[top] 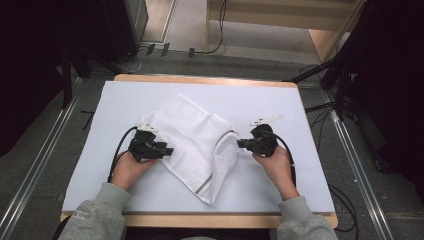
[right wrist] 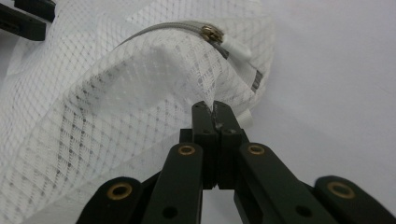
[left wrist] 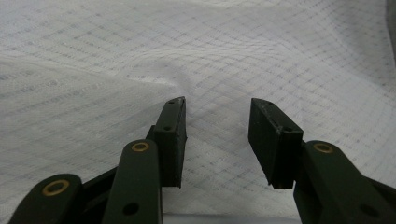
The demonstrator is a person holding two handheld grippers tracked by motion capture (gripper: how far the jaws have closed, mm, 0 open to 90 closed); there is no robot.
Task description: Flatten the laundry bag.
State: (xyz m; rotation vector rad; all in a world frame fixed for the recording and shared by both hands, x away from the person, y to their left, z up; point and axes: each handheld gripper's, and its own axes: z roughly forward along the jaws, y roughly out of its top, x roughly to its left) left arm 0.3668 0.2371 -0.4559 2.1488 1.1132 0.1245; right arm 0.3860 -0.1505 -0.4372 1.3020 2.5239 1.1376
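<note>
A white mesh bag (top: 192, 142) lies crumpled in the middle of the white-covered table (top: 280, 100). A grey zipper (top: 212, 172) runs along its right edge. My left gripper (top: 169, 150) rests at the bag's left side, open, with the mesh (left wrist: 140, 56) lying under and beyond its jaws (left wrist: 218, 105). My right gripper (top: 241, 143) is at the bag's right edge, shut on a fold of the mesh (right wrist: 140, 107) and lifting it slightly (right wrist: 213, 109). Just above its tips sit the brass zipper slider (right wrist: 212, 33) and its white pull tab (right wrist: 236, 51).
Bare white table cover shows on all sides of the bag, widest at the far edge and the right (right wrist: 336, 84). Metal floor rails (top: 355, 160) flank the table. Cables (top: 320, 107) lie on the floor at the right and behind.
</note>
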